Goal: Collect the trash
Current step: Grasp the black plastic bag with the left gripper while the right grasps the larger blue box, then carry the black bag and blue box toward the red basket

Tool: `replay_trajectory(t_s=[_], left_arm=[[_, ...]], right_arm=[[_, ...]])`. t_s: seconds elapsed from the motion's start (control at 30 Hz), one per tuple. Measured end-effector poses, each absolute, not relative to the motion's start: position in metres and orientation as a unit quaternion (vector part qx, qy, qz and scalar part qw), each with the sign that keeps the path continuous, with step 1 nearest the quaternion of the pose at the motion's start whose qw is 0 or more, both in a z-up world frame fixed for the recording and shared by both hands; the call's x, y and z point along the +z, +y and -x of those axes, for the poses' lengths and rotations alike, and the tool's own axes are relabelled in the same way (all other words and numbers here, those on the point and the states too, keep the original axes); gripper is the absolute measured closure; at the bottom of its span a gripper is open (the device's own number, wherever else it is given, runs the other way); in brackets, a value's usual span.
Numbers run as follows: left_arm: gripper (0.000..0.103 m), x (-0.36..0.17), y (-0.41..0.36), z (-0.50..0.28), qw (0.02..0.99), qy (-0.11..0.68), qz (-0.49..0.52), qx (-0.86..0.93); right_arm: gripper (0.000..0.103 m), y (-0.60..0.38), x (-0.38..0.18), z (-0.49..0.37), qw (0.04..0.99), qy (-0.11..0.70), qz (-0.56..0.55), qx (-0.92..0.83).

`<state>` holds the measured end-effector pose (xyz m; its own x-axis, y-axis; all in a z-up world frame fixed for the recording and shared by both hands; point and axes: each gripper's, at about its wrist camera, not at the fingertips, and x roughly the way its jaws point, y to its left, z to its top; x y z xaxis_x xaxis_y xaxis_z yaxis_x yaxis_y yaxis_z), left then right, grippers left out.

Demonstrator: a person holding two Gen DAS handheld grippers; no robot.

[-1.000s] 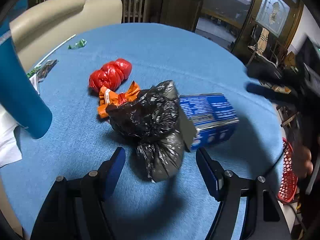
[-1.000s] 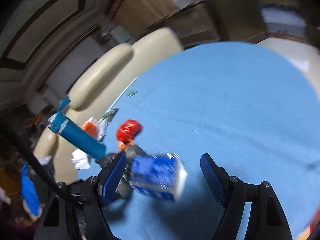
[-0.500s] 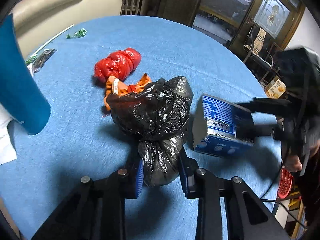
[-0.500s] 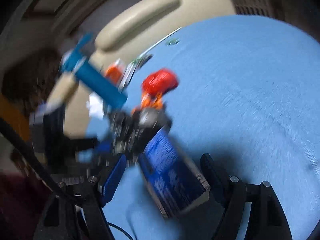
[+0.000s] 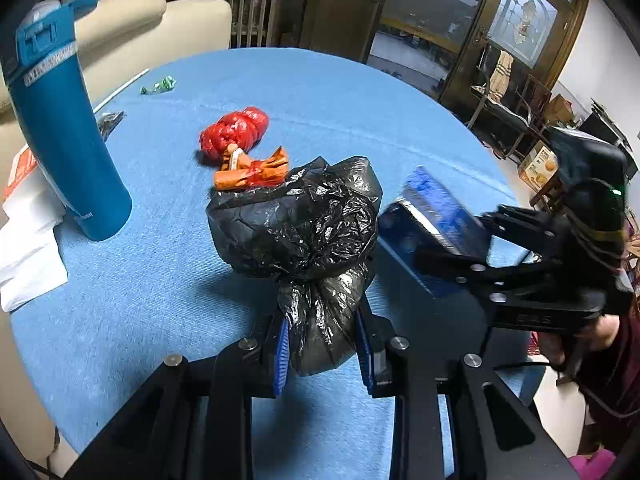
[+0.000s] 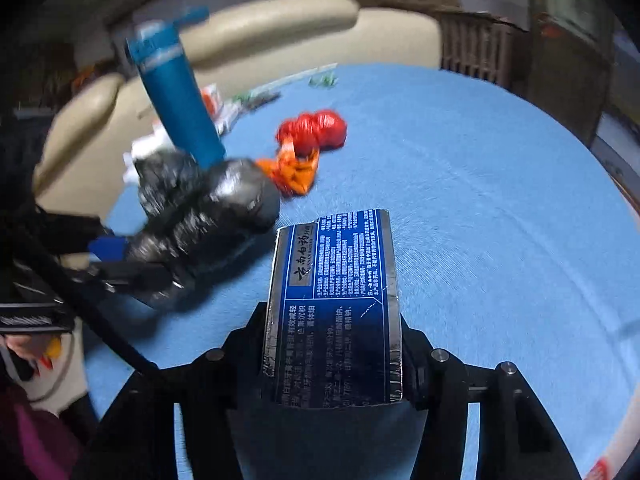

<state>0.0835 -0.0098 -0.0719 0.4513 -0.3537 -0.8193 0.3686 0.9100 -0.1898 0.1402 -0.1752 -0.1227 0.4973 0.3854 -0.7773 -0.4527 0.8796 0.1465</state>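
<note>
My left gripper (image 5: 323, 340) is shut on the tied neck of a black trash bag (image 5: 296, 224), which stands on the blue tablecloth (image 5: 168, 304). My right gripper (image 6: 334, 344) is shut on a blue printed box (image 6: 336, 304) and holds it just above the cloth; it shows blurred in the left wrist view (image 5: 432, 220) beside the bag. A red knotted bag (image 5: 234, 134) and an orange wrapper (image 5: 256, 170) lie behind the black bag. The black bag also shows in the right wrist view (image 6: 204, 208), left of the box.
A tall blue bottle (image 5: 60, 120) stands at the left on the cloth, with white paper (image 5: 28, 256) beside it. A green wrapper (image 5: 160, 85) and a white straw (image 5: 120, 90) lie at the far left edge. A cream sofa (image 5: 132, 32) is behind the table.
My left gripper closed on the black bag's neck. My right gripper swung in, closed on the blue box and lifted it off the cloth.
</note>
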Motion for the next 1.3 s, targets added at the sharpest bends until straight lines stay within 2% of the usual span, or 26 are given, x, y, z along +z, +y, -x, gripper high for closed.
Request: replay_trajectory(t_s=[0.53, 1.3], left_arm=[[0.073, -0.011, -0.083, -0.040, 0.884, 0.405, -0.098, -0.214], [0.073, 0.038, -0.145, 0.010, 0.906, 0.308, -0.208, -0.205]], right_arm=[[0.044, -0.275, -0.042, -0.016, 0.928, 0.346, -0.075, 0.119], [0.044, -0.317, -0.009, 0.057, 0.952, 0.278, -0.110, 0.072]])
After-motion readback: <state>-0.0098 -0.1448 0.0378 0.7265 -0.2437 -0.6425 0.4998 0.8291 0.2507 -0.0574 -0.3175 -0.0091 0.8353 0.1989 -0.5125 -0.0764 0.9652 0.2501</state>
